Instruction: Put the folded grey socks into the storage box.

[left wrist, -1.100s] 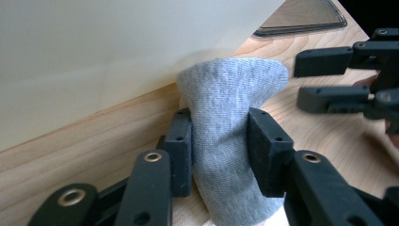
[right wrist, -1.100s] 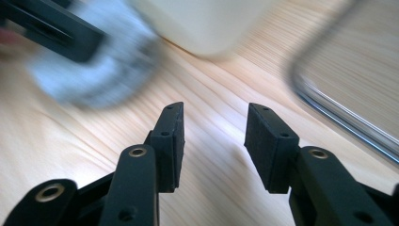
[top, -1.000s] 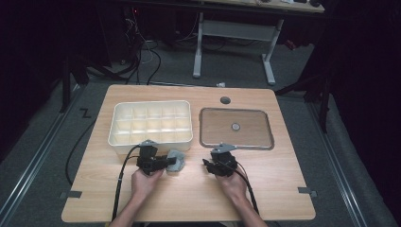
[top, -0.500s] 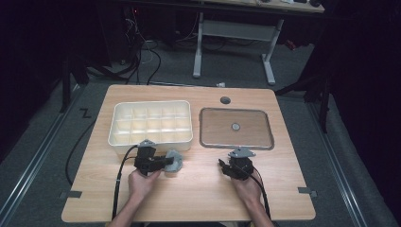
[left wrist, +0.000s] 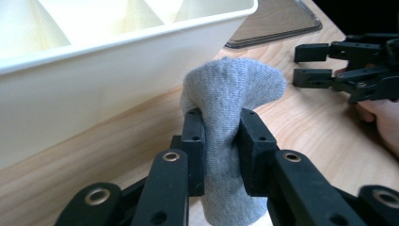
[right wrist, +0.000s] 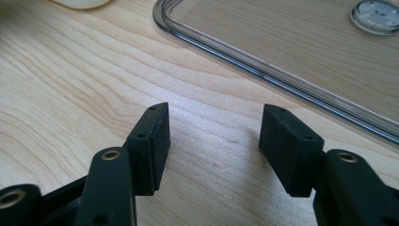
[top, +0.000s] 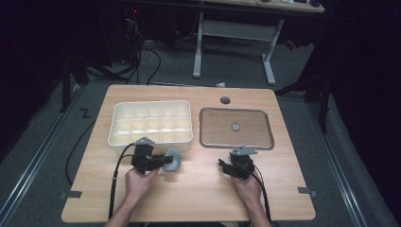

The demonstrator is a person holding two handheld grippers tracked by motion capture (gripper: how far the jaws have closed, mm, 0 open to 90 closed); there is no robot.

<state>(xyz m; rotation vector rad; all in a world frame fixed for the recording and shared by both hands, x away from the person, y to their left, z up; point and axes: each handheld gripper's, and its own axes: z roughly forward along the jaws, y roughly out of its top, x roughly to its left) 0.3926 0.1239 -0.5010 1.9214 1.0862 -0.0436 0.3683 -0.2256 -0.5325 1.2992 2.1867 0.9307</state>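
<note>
Left gripper (left wrist: 221,155) is lying low, its jaws just been closing, now pinching a soft grey knit sock (left wrist: 230,94) bunching beyond its tips. Right gripper (right wrist: 214,141) is hovering wide-open, nothing between, above smooth wood-grain table (right wrist: 70,80).

L gripper (top: 163,161) fingers clamp grey sock (top: 173,159) by divided bin (top: 151,137) — R gripper (top: 222,165) apart, fingers spread.

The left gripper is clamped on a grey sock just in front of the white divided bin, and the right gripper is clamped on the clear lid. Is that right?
Not quite. The right gripper holds nothing: the right gripper view shows its jaws apart over bare table, short of the clear lid. The left gripper does clamp the grey sock by the white divided bin.
</note>
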